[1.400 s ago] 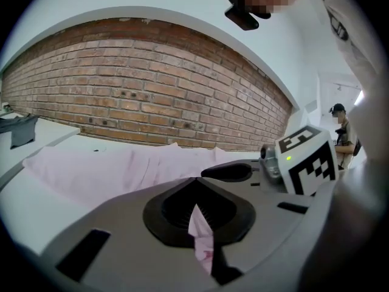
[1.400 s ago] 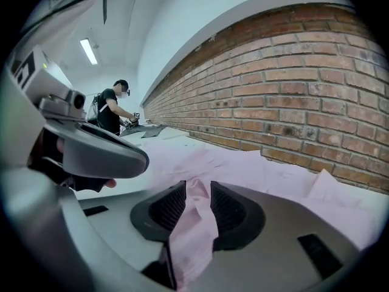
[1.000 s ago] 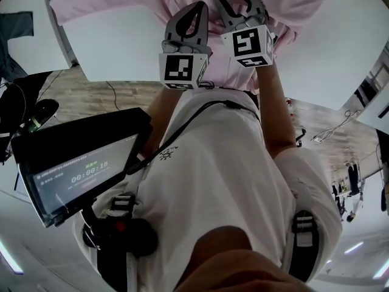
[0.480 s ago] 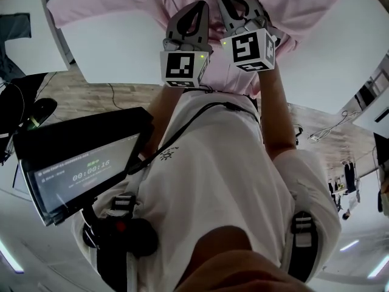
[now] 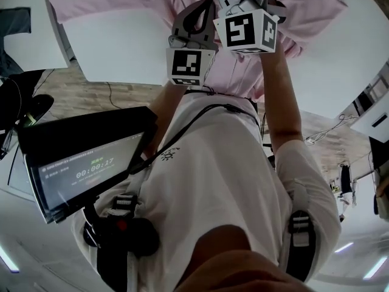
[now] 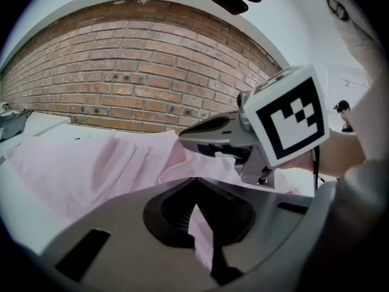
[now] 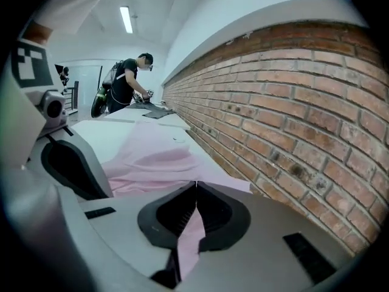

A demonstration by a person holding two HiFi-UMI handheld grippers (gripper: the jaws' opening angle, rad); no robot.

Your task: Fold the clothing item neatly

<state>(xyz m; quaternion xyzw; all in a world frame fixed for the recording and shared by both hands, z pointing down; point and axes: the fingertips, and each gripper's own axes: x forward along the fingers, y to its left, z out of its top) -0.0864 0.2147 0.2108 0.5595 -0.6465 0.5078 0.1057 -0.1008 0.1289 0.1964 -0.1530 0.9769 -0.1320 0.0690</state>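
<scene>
In the head view both forearms reach straight forward to 12 o'clock, side by side. The left gripper (image 5: 205, 6) points down at a slant. The right gripper (image 7: 196, 186) is held level and higher, at 1 o'clock from the left one.

The jaws of each gripper are closed on a thin fold of the pink shirt (image 5: 115, 5), which comes up between the pads. The shirt lies spread on the white surface (image 5: 121, 50), from 10 o'clock to 1 o'clock, below a brick wall (image 6: 121, 72).

The tips of the right jaws are cut off by the top edge of the head view. The grippers and the marker cube (image 5: 246, 32) cover the near middle of the shirt, so I cannot tell which part of it is pinched.
</scene>
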